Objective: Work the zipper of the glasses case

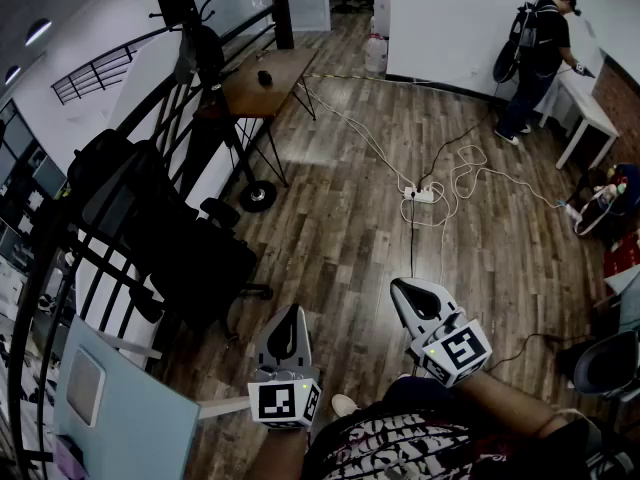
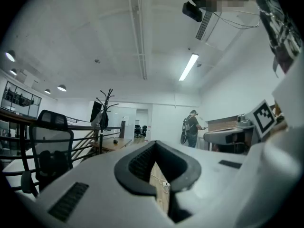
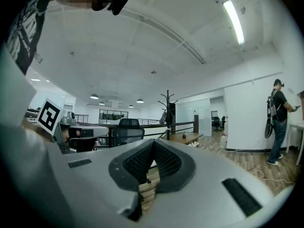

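The white left gripper (image 1: 291,315) and white right gripper (image 1: 402,290) point level over the brown wooden plank floor (image 1: 400,168). Both pairs of jaws are pressed together, gripping nothing.

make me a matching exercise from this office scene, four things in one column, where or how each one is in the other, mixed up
Things
1. white power strip
2. small brown wooden table
3. black office chair
4. left gripper

Places or states
A. jaws shut, nothing between them
B. by the black railing, at the head view's left
C. on the wooden floor, cables running from it
D. far up the room, a small dark object on top

Pairs: 1-C, 2-D, 3-B, 4-A
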The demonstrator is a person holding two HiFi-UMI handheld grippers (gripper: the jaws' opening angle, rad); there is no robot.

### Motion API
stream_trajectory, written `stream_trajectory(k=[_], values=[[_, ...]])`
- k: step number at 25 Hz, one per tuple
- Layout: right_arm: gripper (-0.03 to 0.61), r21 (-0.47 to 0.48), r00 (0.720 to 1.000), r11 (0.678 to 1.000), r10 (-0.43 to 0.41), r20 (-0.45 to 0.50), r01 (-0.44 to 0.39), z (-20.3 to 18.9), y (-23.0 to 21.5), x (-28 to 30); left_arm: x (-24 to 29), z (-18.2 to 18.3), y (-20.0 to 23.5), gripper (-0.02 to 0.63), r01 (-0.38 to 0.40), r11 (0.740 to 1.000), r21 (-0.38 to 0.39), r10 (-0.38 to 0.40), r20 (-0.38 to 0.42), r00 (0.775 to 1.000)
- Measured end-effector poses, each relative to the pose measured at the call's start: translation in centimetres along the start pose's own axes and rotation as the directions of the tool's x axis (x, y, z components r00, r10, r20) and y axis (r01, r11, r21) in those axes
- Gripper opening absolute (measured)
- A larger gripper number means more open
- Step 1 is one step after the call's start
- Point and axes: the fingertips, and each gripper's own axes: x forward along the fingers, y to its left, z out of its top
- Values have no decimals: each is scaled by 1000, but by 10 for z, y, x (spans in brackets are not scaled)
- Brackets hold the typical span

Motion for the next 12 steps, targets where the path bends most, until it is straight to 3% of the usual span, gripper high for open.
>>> stream_trajectory(k=[5, 12], values=[[-9, 13, 1000, 1000, 11, -27, -11, -8, 10, 11, 4, -9, 13, 5, 4, 1000, -22, -4, -6, 1000], [-9, 66, 1000, 998, 8, -3, -8, -8, -20, 34, 34, -29, 24, 6, -5, 998, -59, 3, -36, 999]])
